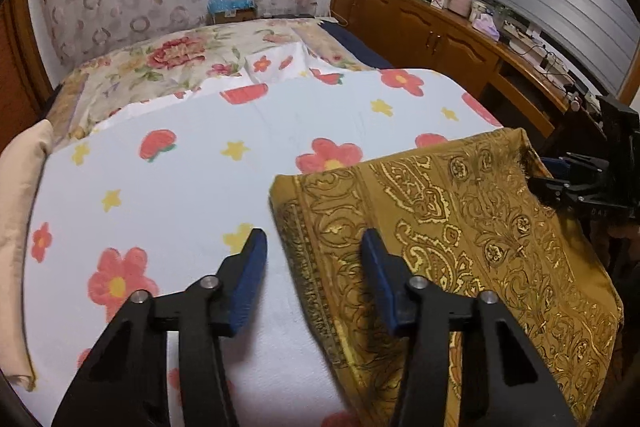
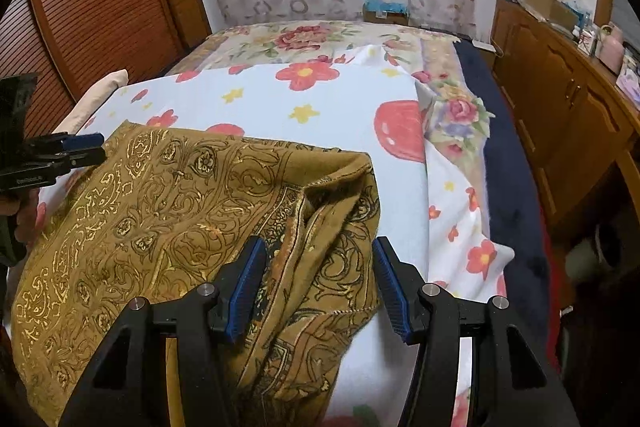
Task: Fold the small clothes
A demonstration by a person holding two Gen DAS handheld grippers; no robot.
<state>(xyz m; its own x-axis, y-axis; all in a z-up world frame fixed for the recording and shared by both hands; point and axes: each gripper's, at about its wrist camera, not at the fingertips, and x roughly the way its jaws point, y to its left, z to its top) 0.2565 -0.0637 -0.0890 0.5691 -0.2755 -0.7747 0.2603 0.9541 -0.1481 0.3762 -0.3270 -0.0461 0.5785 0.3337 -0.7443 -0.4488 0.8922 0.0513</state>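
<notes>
While we look along the left gripper (image 1: 314,247), its blue pads stand apart with the near left hem of the mustard-gold patterned cloth (image 1: 460,227) running up between them; neither pad presses the fabric that we can see, so we read these jaws as open. From this view the cloth lies flat and smooth on the white flowered sheet (image 1: 180,187), filling the picture from about three o'clock round to six. Its long axis runs from the near edge at five o'clock up toward one o'clock, where its far corner is. At three o'clock the right gripper shows from the side, its tips against the cloth's right edge.

Turning to the right wrist view, we see what the left cannot show: the right side of the cloth (image 2: 152,211) is bunched into raised folds, with a doubled hem rising toward twelve o'clock just ahead of the right gripper (image 2: 320,251). Its pads stand wide apart, straddling the rumpled folds without pinching them, so these jaws are open too. Here the left gripper (image 2: 86,149) appears at nine o'clock, at the cloth's far left corner. A wooden louvred door (image 2: 100,7) at ten o'clock shows only in this view, while the long wooden sideboard (image 1: 440,27) shows in both.
</notes>
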